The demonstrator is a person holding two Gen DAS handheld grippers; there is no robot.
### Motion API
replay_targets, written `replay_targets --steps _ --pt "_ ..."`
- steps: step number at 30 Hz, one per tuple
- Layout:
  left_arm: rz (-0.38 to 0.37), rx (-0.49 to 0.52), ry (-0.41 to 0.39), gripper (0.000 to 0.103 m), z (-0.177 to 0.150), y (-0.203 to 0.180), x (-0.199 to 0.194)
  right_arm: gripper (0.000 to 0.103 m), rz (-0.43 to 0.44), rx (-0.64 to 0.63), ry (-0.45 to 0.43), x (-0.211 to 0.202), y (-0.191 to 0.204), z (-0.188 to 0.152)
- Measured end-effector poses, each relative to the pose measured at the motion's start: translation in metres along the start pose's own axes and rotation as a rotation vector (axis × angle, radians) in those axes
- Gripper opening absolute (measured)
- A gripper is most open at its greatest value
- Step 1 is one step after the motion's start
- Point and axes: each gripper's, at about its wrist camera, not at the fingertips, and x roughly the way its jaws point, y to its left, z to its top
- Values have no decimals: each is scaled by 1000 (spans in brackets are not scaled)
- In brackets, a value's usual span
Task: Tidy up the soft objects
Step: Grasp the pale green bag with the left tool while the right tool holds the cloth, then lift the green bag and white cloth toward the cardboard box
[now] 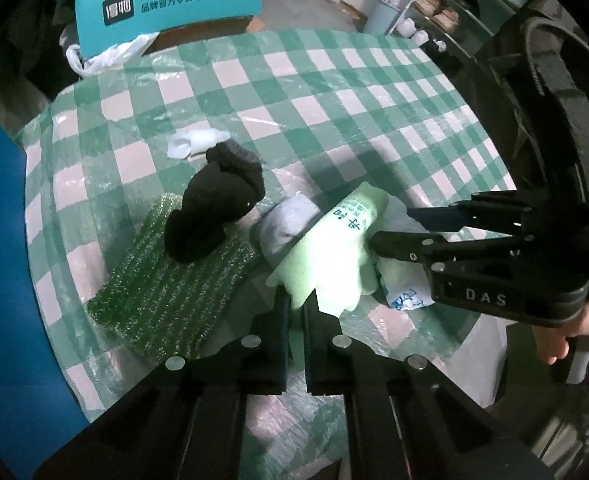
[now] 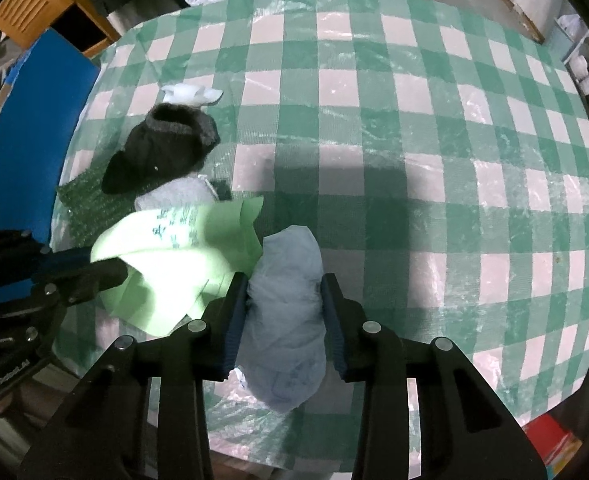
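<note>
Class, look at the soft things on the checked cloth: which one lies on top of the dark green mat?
The black sock. It alone rests on the green mat; the light green foam sheet and the pale bag are in the grippers.

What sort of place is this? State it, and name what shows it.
Probably a lived-in home or storeroom, not a lab: a table under a green checked cloth with clear plastic, a shelf of shoes behind it, and a wooden cabinet beside cardboard boxes.

One black sock (image 1: 214,204), one green sponge (image 1: 174,284), two plastic bags (image 2: 284,320) (perhaps more)
</note>
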Motion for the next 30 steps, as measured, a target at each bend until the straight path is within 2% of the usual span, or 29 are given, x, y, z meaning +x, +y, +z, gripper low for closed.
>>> replay_targets --steps 10,19,30 --pt "9 -3 -78 5 0 0 -32 34 -6 -12 -69 -34 2 -1" --pt "50 25 -172 5 0 -3 -65 34 -7 -32 -140 -67 7 -4" --pt "80 26 -248 5 1 1 -94 34 -3 -52 -184 -88 19 0"
